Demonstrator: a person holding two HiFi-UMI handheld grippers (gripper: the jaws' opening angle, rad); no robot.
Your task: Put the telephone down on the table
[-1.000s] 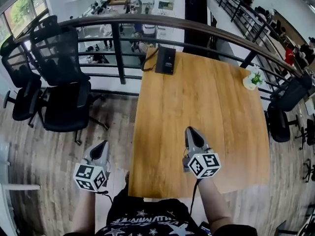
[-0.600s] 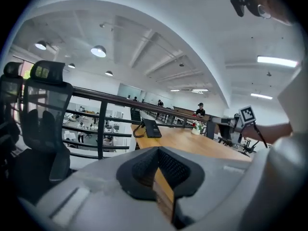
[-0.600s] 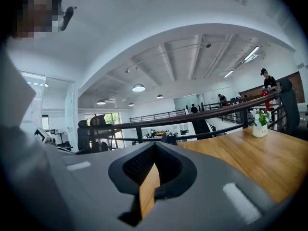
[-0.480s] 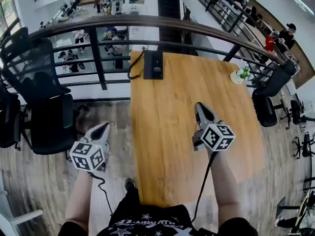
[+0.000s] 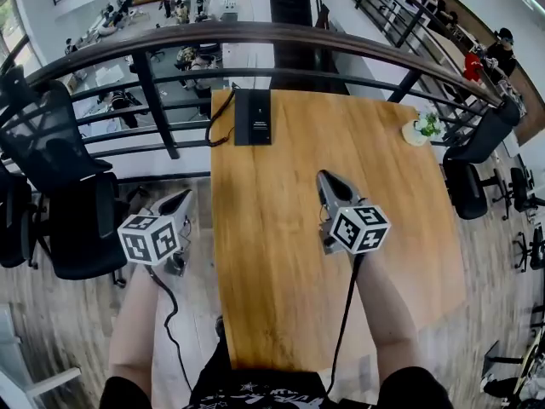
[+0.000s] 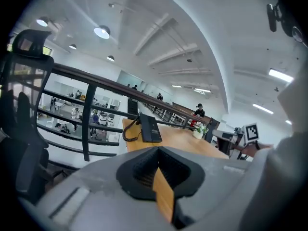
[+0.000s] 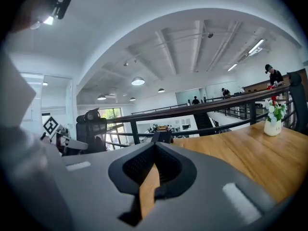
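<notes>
Telephone (image 5: 253,117), long axis toward railing (image 5: 255,32), seemingly flat

**A:** What kind of place is this, anyone?

**B:** Office, pretty sure, up on a mezzanine. You've got black mesh swivel chairs (image 5: 64,152), a desk phone (image 5: 253,116) on a long wooden table (image 5: 281,262), and a wood-look floor (image 5: 68,331). The dark railing (image 5: 255,34) looks down on an open-plan level (image 5: 111,24) with desks and people.

**A:** Yeah, the round ceiling lights (image 6: 102,32) and the little potted plant (image 5: 421,128) fit that too.
</notes>
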